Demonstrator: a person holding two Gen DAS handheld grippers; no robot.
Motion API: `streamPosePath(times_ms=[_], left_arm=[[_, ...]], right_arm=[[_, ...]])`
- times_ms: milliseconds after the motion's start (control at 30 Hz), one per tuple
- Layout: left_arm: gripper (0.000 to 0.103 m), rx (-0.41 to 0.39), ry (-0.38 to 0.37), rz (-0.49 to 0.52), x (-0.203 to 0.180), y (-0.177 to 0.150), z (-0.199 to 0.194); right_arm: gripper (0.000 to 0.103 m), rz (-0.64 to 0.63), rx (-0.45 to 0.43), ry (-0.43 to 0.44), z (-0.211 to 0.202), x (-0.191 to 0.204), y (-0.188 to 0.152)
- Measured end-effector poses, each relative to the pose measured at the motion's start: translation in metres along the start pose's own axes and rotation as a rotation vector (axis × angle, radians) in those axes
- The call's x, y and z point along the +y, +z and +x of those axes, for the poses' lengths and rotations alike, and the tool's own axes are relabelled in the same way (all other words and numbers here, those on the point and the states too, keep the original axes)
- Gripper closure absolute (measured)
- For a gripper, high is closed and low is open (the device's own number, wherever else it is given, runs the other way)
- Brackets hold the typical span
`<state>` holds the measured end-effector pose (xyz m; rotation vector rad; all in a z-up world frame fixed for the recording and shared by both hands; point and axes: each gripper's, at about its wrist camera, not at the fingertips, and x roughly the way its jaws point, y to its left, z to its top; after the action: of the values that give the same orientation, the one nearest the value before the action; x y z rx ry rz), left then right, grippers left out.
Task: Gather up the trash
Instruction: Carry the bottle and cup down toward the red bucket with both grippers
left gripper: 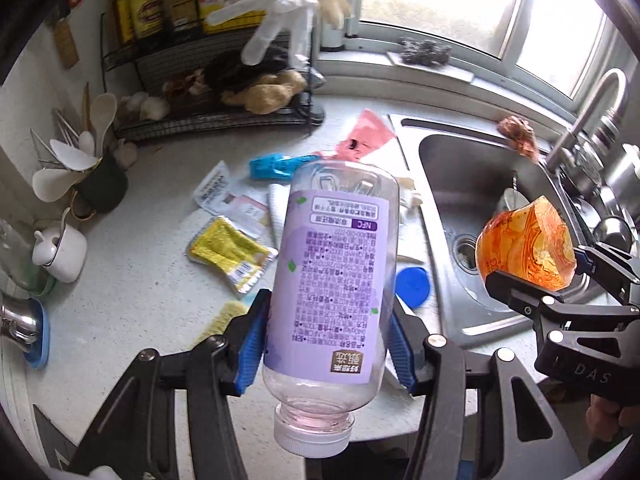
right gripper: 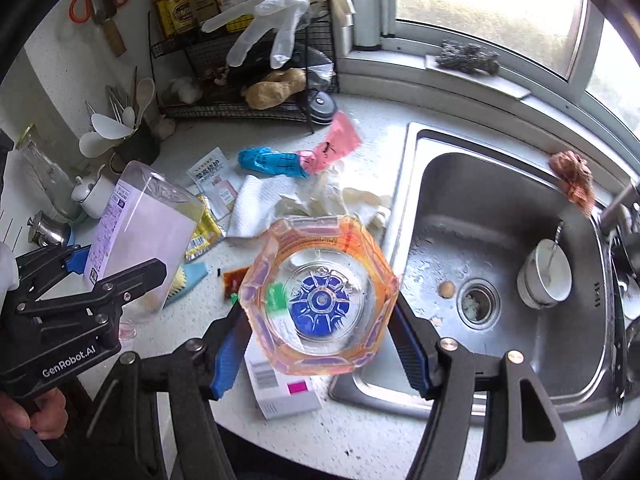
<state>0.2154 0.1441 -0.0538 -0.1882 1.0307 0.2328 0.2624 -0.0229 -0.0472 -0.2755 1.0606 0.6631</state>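
My left gripper (left gripper: 326,308) is shut on a clear plastic bottle with a purple label (left gripper: 332,264), its white cap pointing back at the camera. The bottle hangs above the littered counter. My right gripper (right gripper: 318,320) is shut on an orange-tinted clear container (right gripper: 320,240), seen bottom-on, at the sink's edge. In the right wrist view the left gripper (right gripper: 120,264) and its bottle (right gripper: 148,220) are at the left. Loose trash lies below: a blue wrapper (left gripper: 276,166), a pink wrapper (left gripper: 368,132), a yellow packet (left gripper: 228,252), a blue lid (left gripper: 414,284) and a white box (right gripper: 280,388).
A steel sink (right gripper: 500,208) at the right holds a white bowl (right gripper: 544,276); its faucet (left gripper: 596,108) rises behind. A black wire rack (right gripper: 248,60) with a hanging glove stands at the back. A utensil holder (right gripper: 132,148) and a white pot (left gripper: 60,248) stand at the left.
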Motion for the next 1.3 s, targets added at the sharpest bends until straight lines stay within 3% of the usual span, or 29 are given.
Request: streamPosePath(times_ms=[433,633,800,1033,1300], left_arm=[[0.051,-0.019,-0.141,0.218,-0.172,-0.097,-0.06],[0.051,0.004,-0.188,0.306,-0.232,-0.139,-0.073],[0.051,0.052,-0.221,0.386,-0.271,-0.165,-0.073],[0.051,0.141,-0.259,0.489,-0.311,-0.198,-0.045],[0.051,0.276,-0.286,0.597,-0.337,-0.249,0.038]], right_arm=[[0.039,0.193,-0.061,-0.144,-0.112,-0.083,-0.161],[0.039,0.274,-0.06,-0.192,-0.148,-0.108,-0.228],[0.039,0.353,-0.041,-0.222,-0.165,-0.125,-0.266],[0.039,0.438,-0.013,-0.296,-0.163,-0.144,-0.305],[0.039,0.536,0.067,-0.281,-0.105,-0.163,-0.36]])
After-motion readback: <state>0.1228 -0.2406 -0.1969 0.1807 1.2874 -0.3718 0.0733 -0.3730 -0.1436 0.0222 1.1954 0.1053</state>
